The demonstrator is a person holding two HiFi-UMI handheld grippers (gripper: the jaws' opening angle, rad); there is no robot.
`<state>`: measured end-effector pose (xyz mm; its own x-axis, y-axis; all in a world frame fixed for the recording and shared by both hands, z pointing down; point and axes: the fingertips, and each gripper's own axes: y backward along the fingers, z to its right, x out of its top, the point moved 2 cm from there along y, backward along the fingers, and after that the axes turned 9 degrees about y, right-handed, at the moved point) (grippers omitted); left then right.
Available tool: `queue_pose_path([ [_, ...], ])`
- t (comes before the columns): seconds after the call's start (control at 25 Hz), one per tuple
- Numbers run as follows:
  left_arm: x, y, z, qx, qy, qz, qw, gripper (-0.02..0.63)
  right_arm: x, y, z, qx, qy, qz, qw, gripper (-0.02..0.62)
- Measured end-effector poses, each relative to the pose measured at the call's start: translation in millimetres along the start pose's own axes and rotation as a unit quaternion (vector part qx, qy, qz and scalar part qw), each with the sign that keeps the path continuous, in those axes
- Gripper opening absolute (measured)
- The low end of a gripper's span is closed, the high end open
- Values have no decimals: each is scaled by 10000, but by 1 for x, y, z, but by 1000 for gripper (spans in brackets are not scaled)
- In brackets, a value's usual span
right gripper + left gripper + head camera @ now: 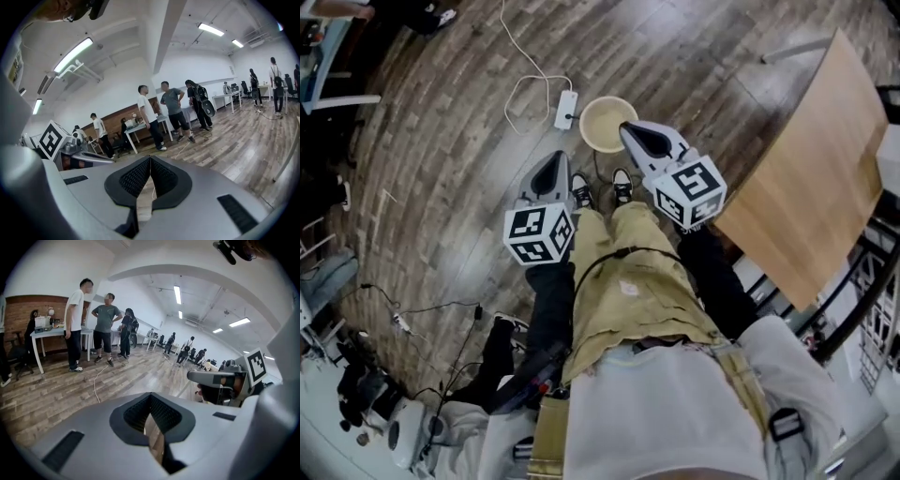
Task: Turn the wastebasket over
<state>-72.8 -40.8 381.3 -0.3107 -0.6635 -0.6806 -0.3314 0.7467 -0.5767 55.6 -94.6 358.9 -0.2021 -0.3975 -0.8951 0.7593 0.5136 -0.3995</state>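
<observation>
A person in khaki trousers (628, 281) and black-and-white shoes (581, 190) stands on a floor of narrow wooden planks (441, 141), holding a two-jaw gripper in each hand. The left gripper (555, 157) and the right gripper (628, 129), both smooth grey moulded shells, point forward and down. In each gripper's own view the black ribbed pads (136, 413) meet at their tips with nothing between them, so both sets of jaws are closed and grip nothing. Just ahead of the shoes the wastebasket (598, 127), a round, cream-coloured, smooth-walled bin, stands upright on the floor with its open mouth up and its pale inner wall and bottom showing. In the head view the right gripper's tip overlaps its right rim, though whether they touch cannot be told. Just beyond it on the left lies a white oblong power strip (565, 110), its thin white cable (520, 94) looping away over the planks. To the right, well apart from the wastebasket, runs the straight edge of a light wooden bench (811, 178). Farther off, in the gripper views, several people (75, 324) stand beside a white bench (51, 332) before a brick wall (18, 310), under long ceiling lights (177, 294).
</observation>
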Motion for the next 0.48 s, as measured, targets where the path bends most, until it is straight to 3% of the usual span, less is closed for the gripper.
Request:
queue_pose_path([
  [0.2,-63,-62,-66,81,135,-731,9972,2,-73,-52,33,-227,-181,-401,9988,21],
  [0.32,-124,-81,-107,236,323,-1204,9919,2,-143,-68,36,-460,-259,-843,9950,21],
  [0.48,-197,-118,-155,171,232,-1757,9840,2,-239,-104,32,-187,-326,-1355,9901,21],
])
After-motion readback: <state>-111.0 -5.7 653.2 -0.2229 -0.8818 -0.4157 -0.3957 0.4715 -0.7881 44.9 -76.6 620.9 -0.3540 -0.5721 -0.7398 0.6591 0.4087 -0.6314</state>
